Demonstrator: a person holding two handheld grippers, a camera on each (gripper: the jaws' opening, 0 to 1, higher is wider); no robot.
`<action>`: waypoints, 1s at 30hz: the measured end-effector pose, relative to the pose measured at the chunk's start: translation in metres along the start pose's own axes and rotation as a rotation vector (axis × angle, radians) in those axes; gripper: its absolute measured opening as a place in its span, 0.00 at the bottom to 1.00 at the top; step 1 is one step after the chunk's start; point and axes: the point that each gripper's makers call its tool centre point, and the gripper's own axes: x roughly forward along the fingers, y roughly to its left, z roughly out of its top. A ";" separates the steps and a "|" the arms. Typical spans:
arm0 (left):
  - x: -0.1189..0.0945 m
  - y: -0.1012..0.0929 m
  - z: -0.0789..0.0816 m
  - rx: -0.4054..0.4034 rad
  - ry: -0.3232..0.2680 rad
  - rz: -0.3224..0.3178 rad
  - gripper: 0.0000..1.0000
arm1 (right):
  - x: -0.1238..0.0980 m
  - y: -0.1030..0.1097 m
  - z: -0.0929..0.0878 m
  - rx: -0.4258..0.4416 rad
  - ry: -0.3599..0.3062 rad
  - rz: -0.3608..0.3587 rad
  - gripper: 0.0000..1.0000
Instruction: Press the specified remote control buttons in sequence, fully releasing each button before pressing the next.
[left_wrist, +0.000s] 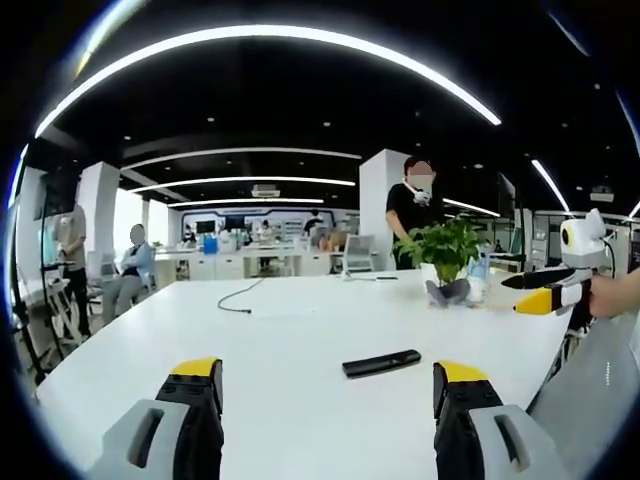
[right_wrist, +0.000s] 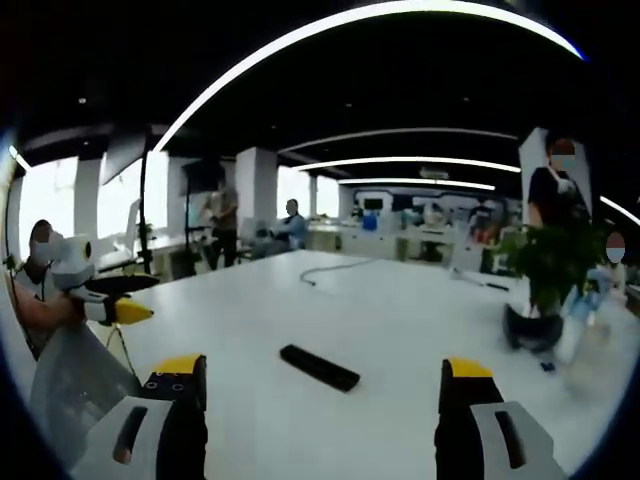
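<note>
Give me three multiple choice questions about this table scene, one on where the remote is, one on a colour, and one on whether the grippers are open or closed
1. Where does the remote control lie?
A. Flat on the white table, between the two grippers' views
B. Inside the plant pot
C. Clamped in the left gripper

2. What colour are the tips of the left gripper?
A. Red
B. Yellow
C. Blue

3. How do the jaws of the right gripper stand?
A. Shut on the remote control
B. Shut on the cable
C. Open, holding nothing

Answers:
1 A, the black remote lies on the bare tabletop ahead of the jaws, touching neither gripper.
2 B, both jaw ends carry yellow caps.
3 C, the jaws stand wide apart with only tabletop between them.
</note>
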 end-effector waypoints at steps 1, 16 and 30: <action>0.000 0.000 0.000 0.000 0.002 0.001 0.90 | -0.004 -0.002 -0.001 0.012 -0.004 -0.010 0.96; 0.002 0.002 -0.005 0.008 0.026 0.012 0.88 | -0.020 -0.013 0.003 0.032 -0.061 -0.089 0.94; 0.002 0.004 -0.007 0.012 0.036 0.014 0.87 | -0.018 -0.013 -0.008 0.017 -0.034 -0.102 0.95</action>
